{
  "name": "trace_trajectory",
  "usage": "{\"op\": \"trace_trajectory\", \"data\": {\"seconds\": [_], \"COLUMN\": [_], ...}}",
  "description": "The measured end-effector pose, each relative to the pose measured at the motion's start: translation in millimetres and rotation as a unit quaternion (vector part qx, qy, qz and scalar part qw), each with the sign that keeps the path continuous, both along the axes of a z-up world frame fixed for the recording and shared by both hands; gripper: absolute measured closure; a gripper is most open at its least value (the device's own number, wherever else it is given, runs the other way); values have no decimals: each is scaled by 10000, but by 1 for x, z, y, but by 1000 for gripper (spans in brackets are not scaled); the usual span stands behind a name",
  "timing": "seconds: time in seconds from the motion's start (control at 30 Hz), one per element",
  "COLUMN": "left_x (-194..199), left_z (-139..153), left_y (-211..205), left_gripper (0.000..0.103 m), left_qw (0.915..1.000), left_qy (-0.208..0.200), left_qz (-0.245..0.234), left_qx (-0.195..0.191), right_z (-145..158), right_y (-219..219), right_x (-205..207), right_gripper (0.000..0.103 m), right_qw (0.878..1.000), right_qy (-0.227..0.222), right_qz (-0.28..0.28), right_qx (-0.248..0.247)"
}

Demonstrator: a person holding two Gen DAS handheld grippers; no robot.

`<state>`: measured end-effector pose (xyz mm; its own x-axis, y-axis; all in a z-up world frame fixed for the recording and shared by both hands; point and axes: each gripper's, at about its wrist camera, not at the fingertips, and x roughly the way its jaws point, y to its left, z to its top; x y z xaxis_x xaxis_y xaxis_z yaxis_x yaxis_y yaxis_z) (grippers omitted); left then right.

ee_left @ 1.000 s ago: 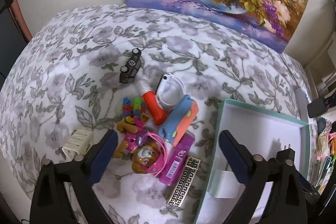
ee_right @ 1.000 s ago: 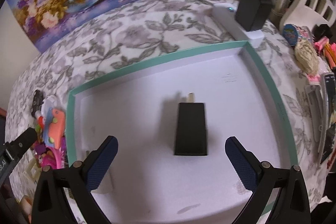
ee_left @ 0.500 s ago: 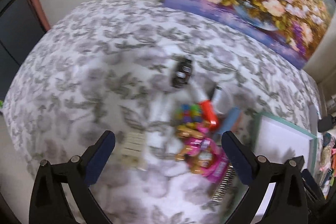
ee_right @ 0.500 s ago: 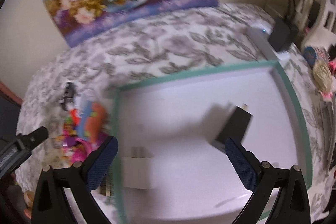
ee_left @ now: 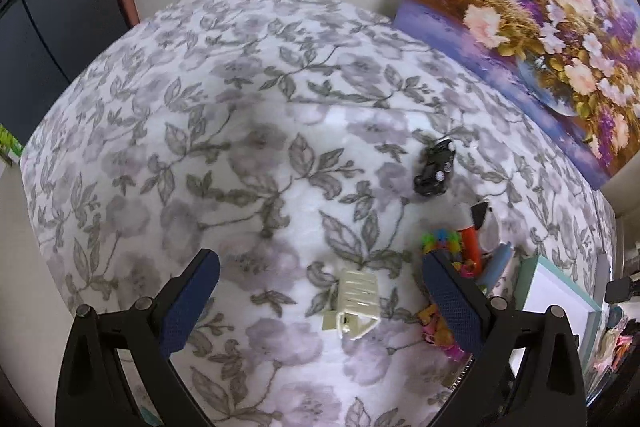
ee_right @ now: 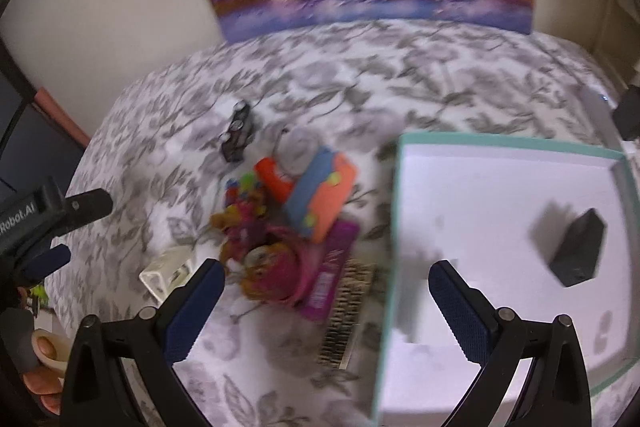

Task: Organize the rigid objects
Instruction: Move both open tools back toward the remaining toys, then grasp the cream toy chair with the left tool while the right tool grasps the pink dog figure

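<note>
Fingers spread wide on both: left gripper (ee_left: 320,303) empty, right gripper (ee_right: 326,307) empty too, nothing pinched. Left view swung off the toy pile since a second ago and now centred on the cream plug (ee_left: 357,297), lying flat on the floral cloth (ee_left: 240,147) between the two pads, closer to the 3 o'clock one, not touched yet. Toy pile (ee_left: 460,255) pushed out to 3 o'clock in that view, black car (ee_left: 435,167) at 1 o'clock apart from the rest, box (ee_left: 554,291) corner barely in at 4 o'clock. Right view also swung: a second ago squarely over the box with the black charger centred, now box (ee_right: 500,227) off to 3 o'clock, charger (ee_right: 576,253) resting inside near its far right wall, pile (ee_right: 296,227) at 12 o'clock just ahead of the fingers. Frame slightly blurred, so probably mid-move. Other gripper's tip visible at 9 o'clock in right view. Reads as: charger drop-off done, right hand free and heading back to the pile, left lining up on the plug as next pick. Most items still outside the box, so task early. Plug small and flat-lying, needs a low approach to avoid snagging cloth.
</note>
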<state>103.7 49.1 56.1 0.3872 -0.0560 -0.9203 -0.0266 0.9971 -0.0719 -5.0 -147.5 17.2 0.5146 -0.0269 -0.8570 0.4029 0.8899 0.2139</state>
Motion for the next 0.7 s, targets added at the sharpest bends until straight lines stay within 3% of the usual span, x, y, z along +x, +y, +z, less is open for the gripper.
{"op": "trace_trajectory", "data": {"seconds": [0.37,0.7], "left_x": [5,7], "left_z": [-31,-60], "left_y": [-9,-28], "left_gripper": [2,19], "left_qw": [9990,9948], "left_qy": [432,924], "left_qz": [-44,-179], "left_qx": [-93,-379], "right_z": [-22,-36], "right_y": [29,45], "right_x": [24,39], "right_gripper": [1,25], "right_qw": [9996,9987], "right_qy": [119,224], "right_qz": [248,454], "right_qx": [20,-81]}}
